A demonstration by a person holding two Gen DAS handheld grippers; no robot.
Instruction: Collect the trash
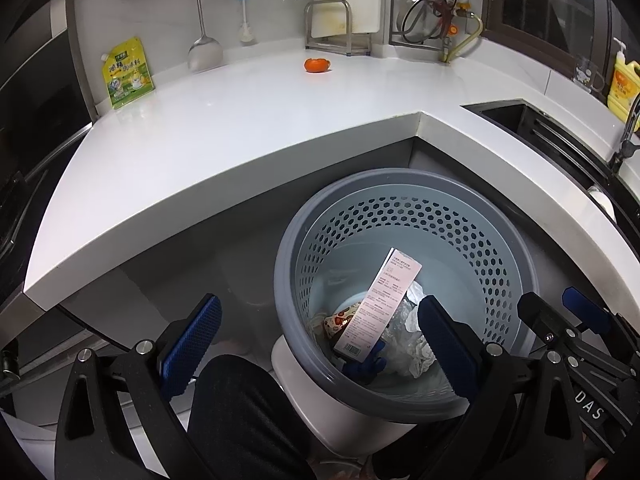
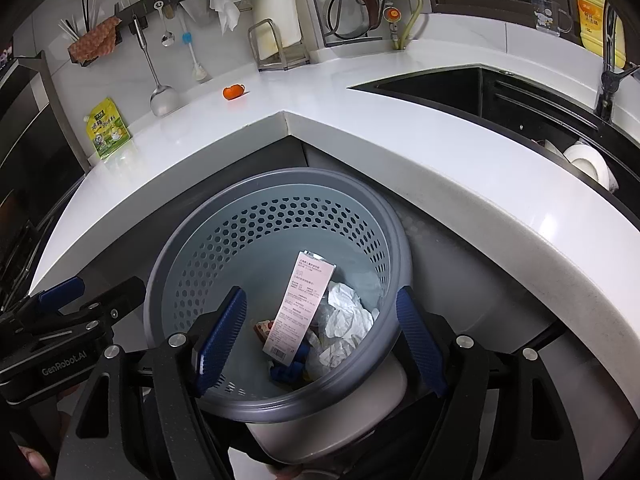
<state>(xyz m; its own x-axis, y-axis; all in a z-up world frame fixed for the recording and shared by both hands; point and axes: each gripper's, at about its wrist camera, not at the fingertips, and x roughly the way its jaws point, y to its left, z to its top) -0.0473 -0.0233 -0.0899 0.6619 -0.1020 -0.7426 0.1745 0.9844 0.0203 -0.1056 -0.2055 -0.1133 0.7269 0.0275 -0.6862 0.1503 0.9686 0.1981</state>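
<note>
A grey perforated trash bin point(image 1: 472, 216) stands on the floor below the counter corner; it also shows in the right wrist view point(image 2: 188, 240). Inside lie a pink-white carton point(image 1: 380, 304) point(image 2: 298, 308), crumpled white paper point(image 1: 416, 348) point(image 2: 344, 316) and a small printed wrapper point(image 1: 336, 322). An orange peel point(image 1: 317, 65) point(image 2: 233, 92) lies on the white counter point(image 1: 240, 128) point(image 2: 400, 140). My left gripper point(image 1: 320, 344) is open and empty, over the bin's near rim. My right gripper point(image 2: 320, 340) is open and empty, above the bin.
A yellow-green seasoning pouch point(image 1: 126, 74) point(image 2: 106, 128) leans on the wall at the left. A ladle point(image 1: 204, 46), rack point(image 1: 332, 28) and steamer stand at the back. A black sink point(image 2: 480, 92) with a tape roll point(image 2: 592, 164) is at the right, and a yellow soap bottle point(image 1: 622, 84).
</note>
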